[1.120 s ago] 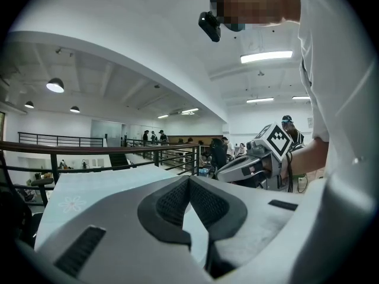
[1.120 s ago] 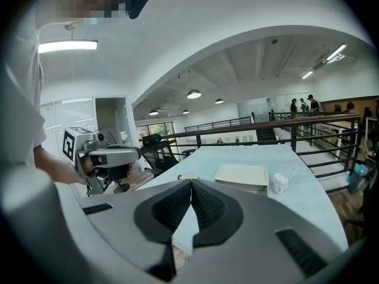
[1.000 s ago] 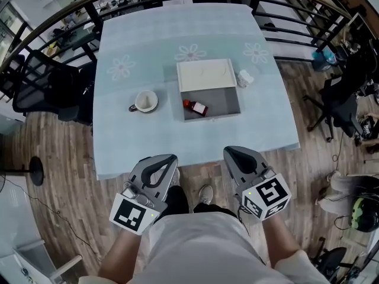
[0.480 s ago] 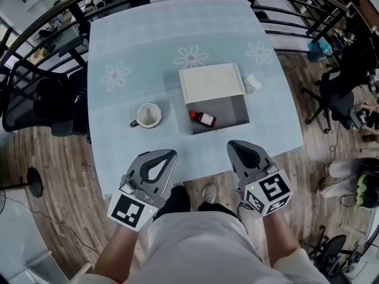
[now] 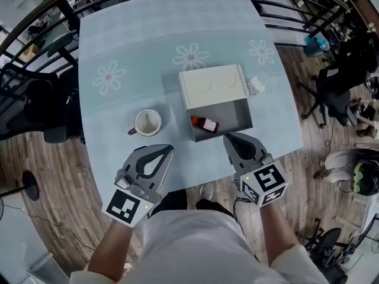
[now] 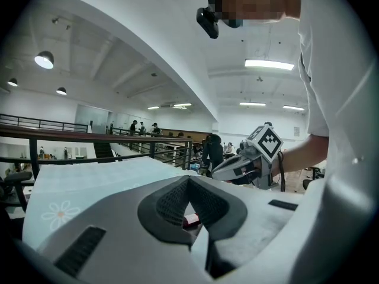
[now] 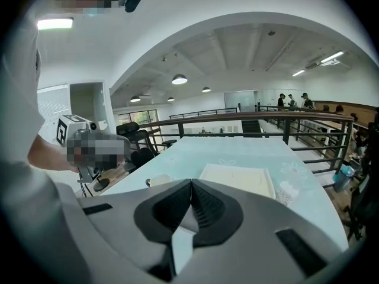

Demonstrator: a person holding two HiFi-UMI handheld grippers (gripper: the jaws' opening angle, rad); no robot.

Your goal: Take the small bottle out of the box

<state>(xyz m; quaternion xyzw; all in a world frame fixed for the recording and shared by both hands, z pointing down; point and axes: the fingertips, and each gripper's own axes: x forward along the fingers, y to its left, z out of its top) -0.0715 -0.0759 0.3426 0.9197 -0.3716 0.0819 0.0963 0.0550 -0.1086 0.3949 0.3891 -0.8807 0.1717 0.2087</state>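
Red-capped small bottle [image 5: 205,123] lying on side in open grey box [image 5: 234,112], left half.

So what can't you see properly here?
Small brown bottle with a red cap: label print too small in the head view; in the left gripper view only a sliver peeks through the left gripper.
Open grey box: its inside hidden in the right gripper view behind the right gripper.
Crumpled white lump beside the box: too small to identify.

Looks like a big open-plan office or lab up on a mezzanine: black railing [image 7: 260,117] all round, swivel office chairs [image 5: 32,102], wood plank floor [image 5: 41,176], round ceiling lights [image 7: 179,79], people [image 7: 293,101] standing about far off.
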